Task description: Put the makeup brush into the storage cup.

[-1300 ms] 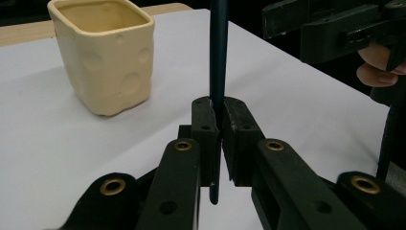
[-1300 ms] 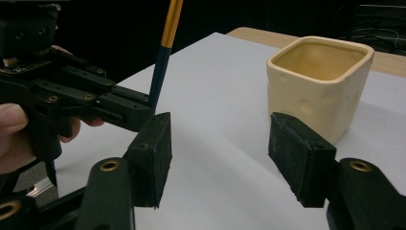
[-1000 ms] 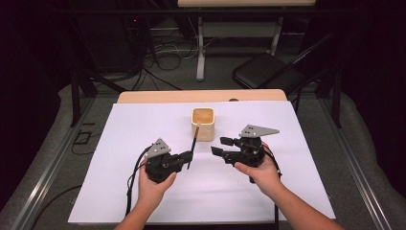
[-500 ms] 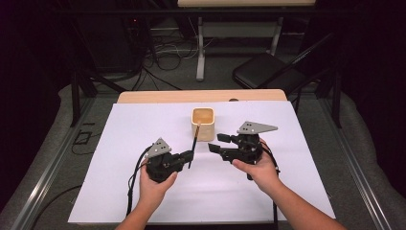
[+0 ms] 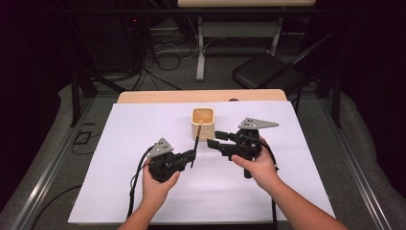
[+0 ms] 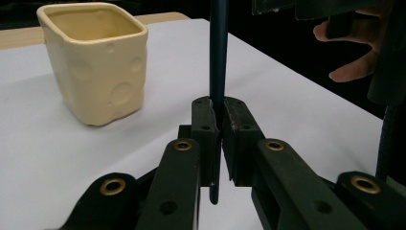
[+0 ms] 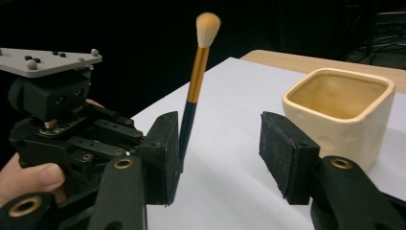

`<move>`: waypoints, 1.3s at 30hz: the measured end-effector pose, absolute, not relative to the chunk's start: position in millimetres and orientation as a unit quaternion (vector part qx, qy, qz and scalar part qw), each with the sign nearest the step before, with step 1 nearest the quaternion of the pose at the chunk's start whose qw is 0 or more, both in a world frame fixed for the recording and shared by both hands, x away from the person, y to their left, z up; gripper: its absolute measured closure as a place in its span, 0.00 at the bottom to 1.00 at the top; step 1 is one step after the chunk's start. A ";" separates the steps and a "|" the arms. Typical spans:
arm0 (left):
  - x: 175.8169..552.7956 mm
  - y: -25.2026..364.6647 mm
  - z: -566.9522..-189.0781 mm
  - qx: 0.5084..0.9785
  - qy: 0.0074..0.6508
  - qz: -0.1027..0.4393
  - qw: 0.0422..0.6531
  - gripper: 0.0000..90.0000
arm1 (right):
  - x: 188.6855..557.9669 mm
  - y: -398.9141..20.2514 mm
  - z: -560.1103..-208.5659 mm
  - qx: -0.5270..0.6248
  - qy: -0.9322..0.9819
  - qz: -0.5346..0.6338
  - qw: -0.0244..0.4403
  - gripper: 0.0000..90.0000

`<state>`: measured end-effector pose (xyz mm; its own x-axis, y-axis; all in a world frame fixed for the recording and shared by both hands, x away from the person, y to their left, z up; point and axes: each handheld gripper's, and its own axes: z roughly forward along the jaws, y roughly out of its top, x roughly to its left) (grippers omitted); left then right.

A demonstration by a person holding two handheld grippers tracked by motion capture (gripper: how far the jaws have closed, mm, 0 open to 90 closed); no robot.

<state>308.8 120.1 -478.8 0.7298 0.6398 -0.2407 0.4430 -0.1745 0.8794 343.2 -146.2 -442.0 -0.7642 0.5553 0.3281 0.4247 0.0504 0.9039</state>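
High view, centre of frame: the left gripper [image 5: 191, 155] clamps a makeup brush [image 5: 196, 143] upright beside the cream cup [image 5: 203, 123]; the right gripper [image 5: 215, 139], jaws apart on nothing, has just narrowed them, probably preparing to take the brush

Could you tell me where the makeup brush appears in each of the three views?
High view: brush at centre, held by the left gripper.
Left gripper view: dark handle upright, clamped between the jaws.
Right gripper view: brush upright, left of centre.
Shared landmark: the cream cup beside it.
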 end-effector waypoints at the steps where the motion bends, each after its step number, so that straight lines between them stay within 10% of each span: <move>1: 308.9 119.8 -478.9 0.760 0.356 0.092 0.535 0.93 | 343.3 -145.9 -441.9 0.339 0.721 0.602 0.052 0.55; 39: 306.9 107.3 -488.4 0.752 0.358 0.086 0.547 0.93 | 353.8 -136.4 -441.0 0.362 0.690 0.627 0.008 0.74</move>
<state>306.9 107.3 -488.4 0.7296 0.6316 -0.2623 0.4439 -0.1456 0.8842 353.8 -136.4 -441.0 -0.7372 0.5103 0.4428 0.4893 -0.0487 0.8707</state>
